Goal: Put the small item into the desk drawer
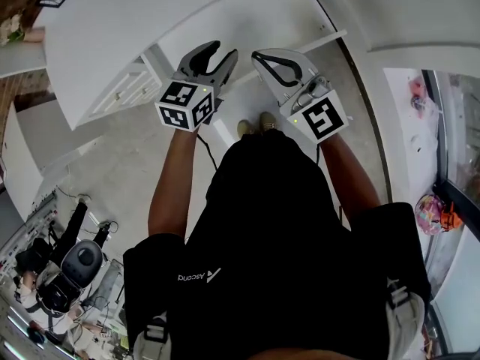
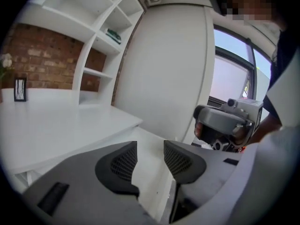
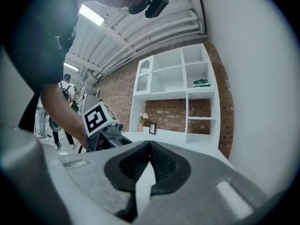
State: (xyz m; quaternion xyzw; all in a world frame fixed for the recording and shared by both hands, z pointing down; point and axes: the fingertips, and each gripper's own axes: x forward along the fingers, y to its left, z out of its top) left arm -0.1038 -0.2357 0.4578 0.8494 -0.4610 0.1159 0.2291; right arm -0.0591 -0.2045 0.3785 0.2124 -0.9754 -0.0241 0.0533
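Desk drawers [image 1: 120,90] lie ahead-left under the desktop [image 1: 112,28], nearer my left gripper [image 1: 223,54], spread, empty. My right gripper [image 1: 262,57] is pinched closed, empty. I see no small item.

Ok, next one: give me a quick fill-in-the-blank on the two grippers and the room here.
1. The left hand-held gripper has its jaws ____, with nothing between them.
2. The right hand-held gripper has its jaws ____, tips touching, holding nothing.
3. The wall behind the white shelf unit is made of ____.
4. The picture frame stands on the white ____.
Missing words: apart; shut; brick; desk.
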